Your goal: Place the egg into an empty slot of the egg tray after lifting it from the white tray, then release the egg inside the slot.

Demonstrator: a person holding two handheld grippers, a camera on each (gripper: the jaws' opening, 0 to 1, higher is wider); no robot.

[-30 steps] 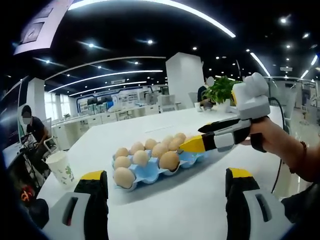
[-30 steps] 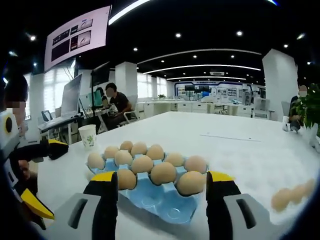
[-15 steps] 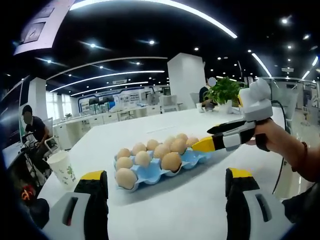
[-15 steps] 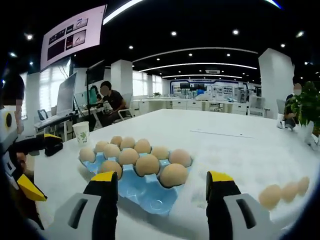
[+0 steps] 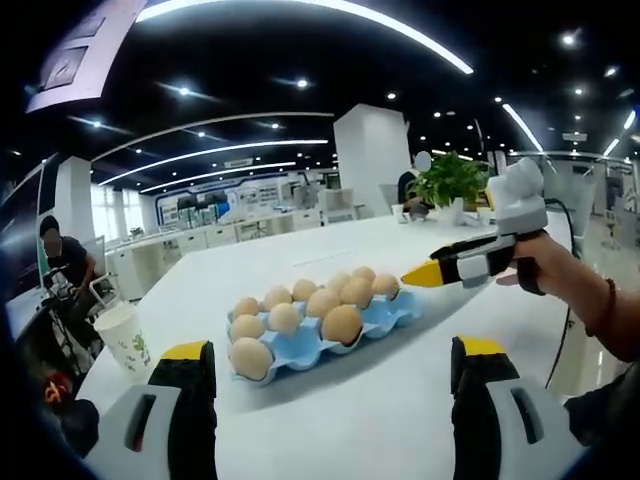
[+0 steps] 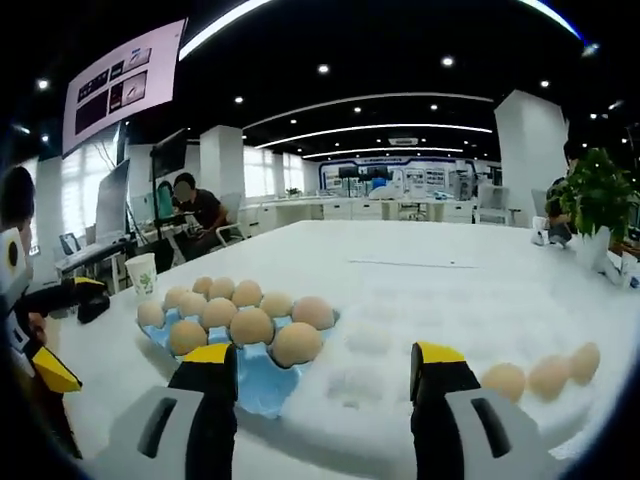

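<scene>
A blue egg tray (image 5: 300, 346) holds several brown eggs (image 5: 342, 322) in the middle of the white table. In the right gripper view the same egg tray (image 6: 256, 386) lies left of centre, with bare blue at its near end. Three loose eggs (image 6: 547, 375) lie low at the right; I cannot make out the white tray under them. My left gripper (image 5: 332, 350) stands open and empty, short of the egg tray. My right gripper (image 6: 322, 355) is open and empty too. A hand holds the right gripper (image 5: 420, 274) just past the egg tray's far right end.
A paper cup (image 5: 122, 335) stands left of the egg tray, also seen as the paper cup (image 6: 142, 273). A potted plant (image 5: 445, 180) sits at the table's far side. A person (image 6: 190, 205) sits at a desk behind. The left gripper (image 6: 62, 330) shows at the left edge.
The right gripper has drawn back to the right, off the egg tray. Its view has swung right, bringing the loose eggs further in. The left gripper has stayed put.
</scene>
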